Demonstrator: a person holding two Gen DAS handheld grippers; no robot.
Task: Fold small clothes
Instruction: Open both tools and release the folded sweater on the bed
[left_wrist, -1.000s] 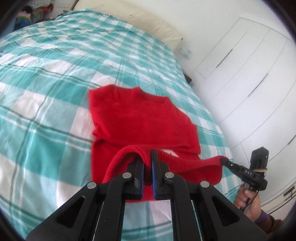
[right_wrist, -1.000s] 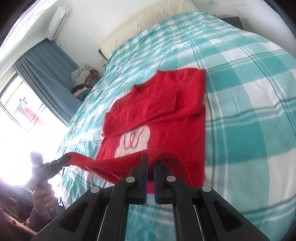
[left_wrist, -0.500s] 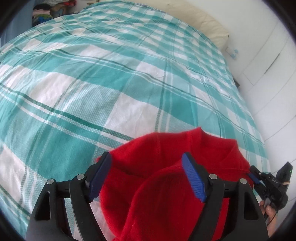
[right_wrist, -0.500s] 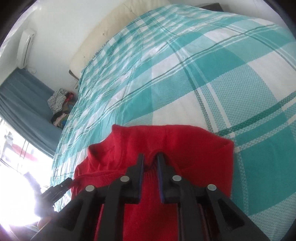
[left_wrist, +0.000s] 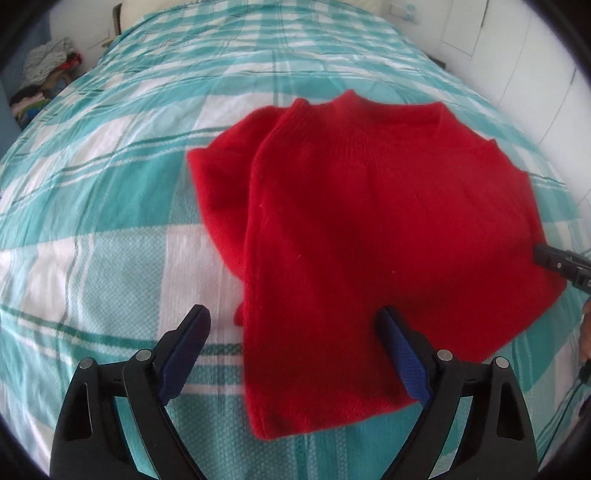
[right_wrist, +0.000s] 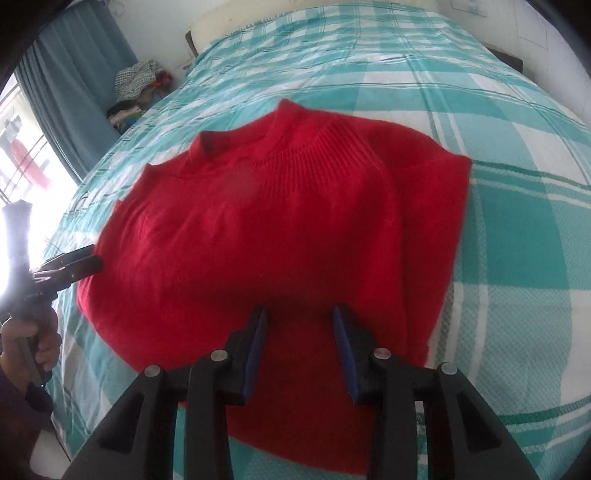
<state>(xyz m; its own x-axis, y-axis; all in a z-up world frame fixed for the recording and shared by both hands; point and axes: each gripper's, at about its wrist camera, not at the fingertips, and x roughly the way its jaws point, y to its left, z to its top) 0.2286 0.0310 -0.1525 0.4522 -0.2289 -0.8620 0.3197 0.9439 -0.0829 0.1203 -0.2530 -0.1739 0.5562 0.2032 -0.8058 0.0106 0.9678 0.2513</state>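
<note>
A small red knitted sweater (left_wrist: 369, 221) lies folded in half on the teal-and-white checked bed (left_wrist: 110, 221), its hem laid up at the collar (right_wrist: 295, 147). My left gripper (left_wrist: 291, 317) hovers over the sweater's near left edge; its jaws are opening wide and the blue pads (left_wrist: 402, 358) touch nothing. In the right wrist view the sweater (right_wrist: 277, 229) fills the middle. My right gripper (right_wrist: 300, 314) is just above its near fold, jaws opening, with cloth below them but not pinched. Each gripper shows at the other view's edge: the right gripper (left_wrist: 554, 258) and the left gripper (right_wrist: 92, 262).
A cream pillow (right_wrist: 295, 18) lies at the head of the bed. A pile of clothes (right_wrist: 136, 85) sits by the blue curtain (right_wrist: 74, 92) and a bright window. White wardrobe doors (left_wrist: 535, 48) stand along the other side. A hand (right_wrist: 26, 343) holds the left gripper's handle.
Both grippers carried the sweater's hem forward and down onto the collar, then let go. Their jaws went from shut on the hem to apart, the left wider than the right.
</note>
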